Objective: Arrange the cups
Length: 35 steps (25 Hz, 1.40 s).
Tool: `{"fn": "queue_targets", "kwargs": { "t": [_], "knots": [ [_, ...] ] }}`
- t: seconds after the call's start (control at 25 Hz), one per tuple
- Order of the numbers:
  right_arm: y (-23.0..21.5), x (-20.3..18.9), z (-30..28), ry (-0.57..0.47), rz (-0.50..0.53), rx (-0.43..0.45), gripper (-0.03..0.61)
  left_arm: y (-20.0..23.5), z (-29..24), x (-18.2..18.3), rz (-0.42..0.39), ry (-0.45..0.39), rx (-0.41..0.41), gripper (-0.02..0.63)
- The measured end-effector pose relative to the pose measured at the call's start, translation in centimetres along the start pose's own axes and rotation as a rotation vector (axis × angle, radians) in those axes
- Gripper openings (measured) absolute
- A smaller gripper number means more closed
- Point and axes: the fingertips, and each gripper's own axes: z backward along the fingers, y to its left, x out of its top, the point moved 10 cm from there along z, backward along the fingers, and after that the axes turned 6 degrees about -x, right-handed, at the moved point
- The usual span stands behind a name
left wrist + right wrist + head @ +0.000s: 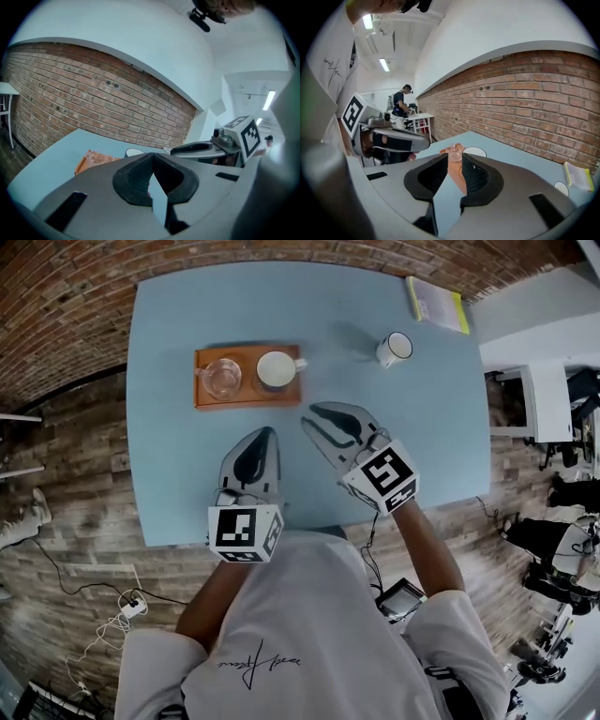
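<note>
We hold our left gripper clenched empty and our right gripper slightly parted, empty, mid-frame over the light blue table. Just above, an orange wooden tray carries a clear glass cup and a white mug. A dark-rimmed white mug stands apart at the upper right.

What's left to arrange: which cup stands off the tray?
The dark-rimmed white mug, alone on the table; the glass cup and other white mug stand on the orange tray.
</note>
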Motion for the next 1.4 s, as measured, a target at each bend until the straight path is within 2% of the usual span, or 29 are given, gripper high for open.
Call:
{"fn": "queue_targets", "kwargs": {
  "t": [0.04, 0.08, 0.24, 0.4, 0.64, 0.76, 1.04, 1.4],
  "knots": [
    [-0.4, -0.2, -0.3, 0.008, 0.018, 0.019, 0.084, 0.0, -0.3, -0.2, 0.004, 0.001, 0.013, 0.008],
    [-0.8, -0.3, -0.6, 0.017, 0.04, 0.037, 0.094, -0.1, -0.6, -0.4, 0.008, 0.0, 0.023, 0.008],
    [-2.3, -1.1, -1.6, 0.043, 0.124, 0.099, 0.106, -0.6, -1.6, -1.3, 0.023, -0.002, 0.06, 0.008],
    [-4.3, -1.7, -2.5, 0.045, 0.129, 0.174, 0.118, -1.2, -2.9, -1.7, 0.01, 0.006, 0.102, 0.008],
    [-7.4, -2.6, -4.4, 0.066, 0.193, 0.276, 0.134, -1.6, -3.8, -2.2, 0.014, 0.0, 0.14, 0.008],
    [-8.8, -2.9, -5.6, 0.065, 0.229, 0.297, 0.147, -1.7, -4.1, -2.5, 0.014, 0.013, 0.161, 0.008],
    [-10.3, -3.3, -8.4, 0.11, 0.394, 0.361, 0.152, -2.2, -4.5, -3.1, 0.028, 0.021, 0.201, 0.008],
    [-10.3, -3.8, -11.6, 0.15, 0.501, 0.46, 0.152, -1.9, -3.8, -3.9, 0.051, 0.024, 0.247, 0.008]
  ]
}}
